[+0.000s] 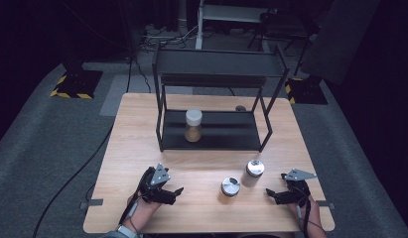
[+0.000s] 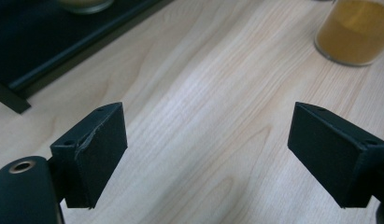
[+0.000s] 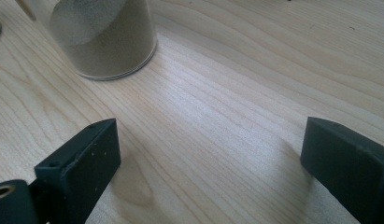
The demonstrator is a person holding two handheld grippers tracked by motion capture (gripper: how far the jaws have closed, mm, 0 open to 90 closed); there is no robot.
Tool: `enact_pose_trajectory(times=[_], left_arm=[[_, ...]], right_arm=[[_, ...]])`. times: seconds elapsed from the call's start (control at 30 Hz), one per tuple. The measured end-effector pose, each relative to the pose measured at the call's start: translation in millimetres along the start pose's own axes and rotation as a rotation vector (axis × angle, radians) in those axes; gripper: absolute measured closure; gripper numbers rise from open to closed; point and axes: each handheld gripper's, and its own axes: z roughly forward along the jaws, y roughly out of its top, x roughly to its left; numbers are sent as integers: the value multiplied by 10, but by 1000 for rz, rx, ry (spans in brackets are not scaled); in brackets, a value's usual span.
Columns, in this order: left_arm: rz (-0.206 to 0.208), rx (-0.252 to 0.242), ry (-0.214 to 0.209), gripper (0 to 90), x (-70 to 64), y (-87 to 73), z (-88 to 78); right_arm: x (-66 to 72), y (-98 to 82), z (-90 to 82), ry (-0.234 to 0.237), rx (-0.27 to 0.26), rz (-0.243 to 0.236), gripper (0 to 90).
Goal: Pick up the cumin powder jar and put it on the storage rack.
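Pale wood of the table (image 1: 142,148) lies bare between the open, empty jaws of my left gripper (image 1: 177,190) and my right gripper (image 1: 269,193). Two upright glass spice jars with silver lids stand between them: the short jar (image 1: 230,187) nearer my left, the taller jar (image 1: 253,172) just ahead-left of my right. A third white-lidded jar (image 1: 193,125) stands on the black metal rack (image 1: 216,130).

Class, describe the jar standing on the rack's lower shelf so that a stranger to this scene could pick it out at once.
Start at the black metal two-tier rack at the far side of the pale wooden table. On its lower shelf stands a clear glass jar of tan powder. It has a white lid, while the two silver-lidded jars stand on the bare tabletop.
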Motion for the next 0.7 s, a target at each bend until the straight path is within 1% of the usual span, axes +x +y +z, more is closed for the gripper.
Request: enact_pose_trajectory(times=[0.13, 0.23, 0.27, 0.37, 0.43, 0.5, 0.53, 0.7], left_arm=[[-24, 32, -7, 114, 20, -26, 47], [-21, 65, -10, 113, 26, -18, 91], [-29, 74, -13, 112, 29, -16, 106], [-30, 104, -10, 103, 32, -1, 157], [-40, 118, -12, 89, 44, -4, 188], [-29, 114, -1, 74, 28, -20, 195], [-18, 111, 4, 65, 16, -31, 202], [-16, 116, 6, 31, 5, -23, 212]], right_arm=[[0, 0, 0, 0, 0, 0, 46], [0, 0, 0, 0, 0, 0, 47], [0, 0, 0, 0, 0, 0, 47], [1, 0, 0, 0, 0, 0, 47], [1, 0, 0, 0, 0, 0, 47], [1, 0, 0, 0, 0, 0, 46], [1, -1, 0, 0, 0, 1, 47], [2, -1, -1, 0, 0, 1, 47]])
